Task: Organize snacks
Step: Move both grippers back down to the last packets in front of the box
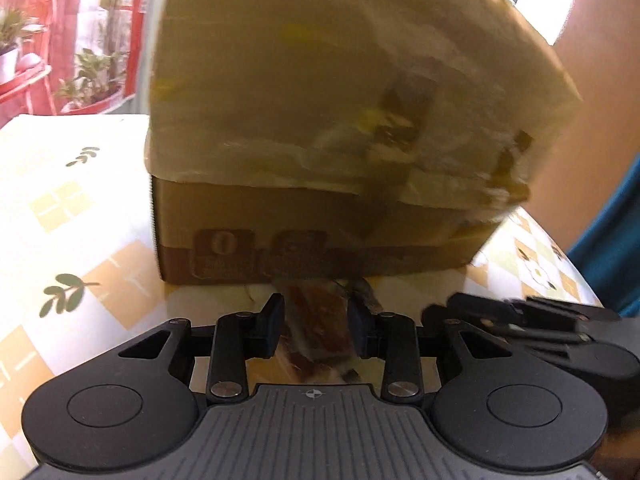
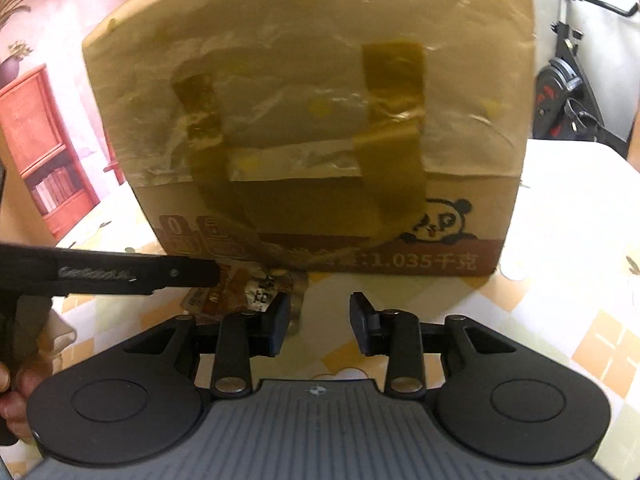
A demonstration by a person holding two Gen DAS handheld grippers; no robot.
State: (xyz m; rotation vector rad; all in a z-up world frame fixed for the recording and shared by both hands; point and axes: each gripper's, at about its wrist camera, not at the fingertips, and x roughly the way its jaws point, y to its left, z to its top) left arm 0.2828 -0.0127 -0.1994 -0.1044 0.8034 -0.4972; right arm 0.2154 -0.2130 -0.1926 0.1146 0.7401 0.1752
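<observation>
Left claw (image 1: pixel 316 322) is pinching a crinkled brown snack packet (image 1: pixel 316 336) lying on the surface (image 1: pixel 80 216) before a taped box (image 1: pixel 320 120); right claw (image 2: pixel 320 322) is sitting spread, empty.

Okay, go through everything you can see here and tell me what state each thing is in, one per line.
Cardboard box: standing on the table, flap hanging down its front, old tape peeling.
Snack packet: on the table against the box, between the left gripper's pads.
Left gripper: shut on the snack packet.
Right gripper: jaws apart, nothing between them, packet beside its left finger.
Tablecloth: spread flat over the table.
</observation>
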